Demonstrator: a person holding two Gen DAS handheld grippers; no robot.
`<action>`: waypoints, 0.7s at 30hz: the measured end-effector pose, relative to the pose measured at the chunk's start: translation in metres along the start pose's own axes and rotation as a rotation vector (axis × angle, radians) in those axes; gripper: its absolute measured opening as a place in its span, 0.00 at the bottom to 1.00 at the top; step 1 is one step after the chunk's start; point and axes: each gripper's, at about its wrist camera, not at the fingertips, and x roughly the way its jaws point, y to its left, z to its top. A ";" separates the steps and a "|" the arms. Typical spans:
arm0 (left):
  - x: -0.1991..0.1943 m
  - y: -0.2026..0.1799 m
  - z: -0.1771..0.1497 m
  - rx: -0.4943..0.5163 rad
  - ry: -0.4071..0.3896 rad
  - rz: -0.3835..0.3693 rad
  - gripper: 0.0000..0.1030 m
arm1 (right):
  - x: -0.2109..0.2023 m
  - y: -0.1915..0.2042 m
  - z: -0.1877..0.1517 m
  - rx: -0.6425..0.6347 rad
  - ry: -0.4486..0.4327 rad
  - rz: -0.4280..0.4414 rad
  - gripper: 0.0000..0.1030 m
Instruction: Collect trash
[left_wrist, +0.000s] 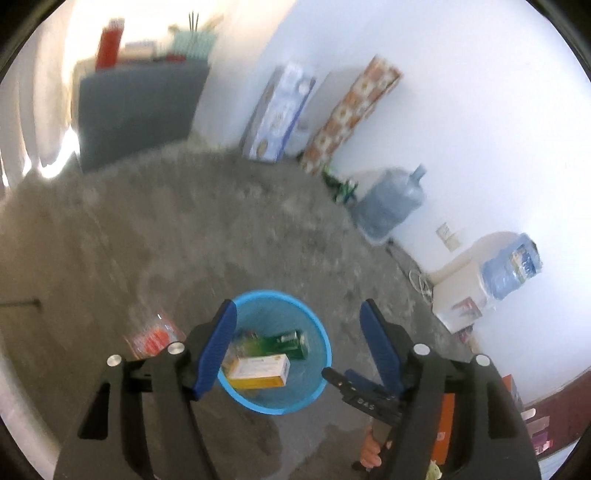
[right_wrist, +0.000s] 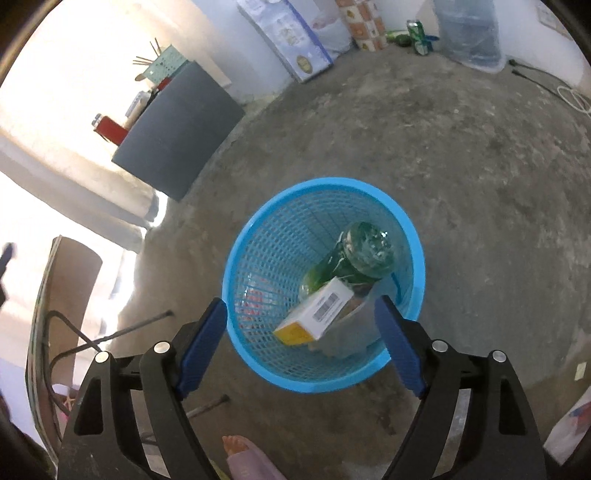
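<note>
A blue mesh basket (left_wrist: 320, 325) (right_wrist: 240, 254) stands on the concrete floor. Inside lie a green plastic bottle (left_wrist: 293, 341) (right_wrist: 364, 247), a white and yellow carton (left_wrist: 260, 371) (right_wrist: 317, 314) and a crumpled clear wrapper (right_wrist: 351, 334). My left gripper (left_wrist: 298, 304) hangs open above the basket with nothing between its blue fingers. My right gripper (right_wrist: 301, 304) is also open and empty, closer over the basket's near rim. On the floor left of the basket lies a clear wrapper with orange-red print (left_wrist: 155, 336).
Along the white wall stand leaning boxes (left_wrist: 279, 114), a water jug (left_wrist: 391, 201), a dispenser (left_wrist: 461, 291) and a green can (right_wrist: 415, 27). A dark cabinet (right_wrist: 177, 136) is at the back left, a folding chair (right_wrist: 59, 295) at the left. A person's foot (right_wrist: 236, 446) is near.
</note>
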 end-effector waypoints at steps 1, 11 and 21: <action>-0.014 0.000 0.001 0.005 -0.017 0.011 0.67 | 0.000 0.002 0.001 0.000 -0.004 0.005 0.76; -0.163 0.059 -0.031 -0.045 -0.179 0.135 0.80 | -0.005 0.082 -0.013 -0.198 0.035 0.139 0.76; -0.283 0.137 -0.076 -0.160 -0.345 0.315 0.82 | 0.163 0.228 0.003 -0.552 0.466 0.018 0.81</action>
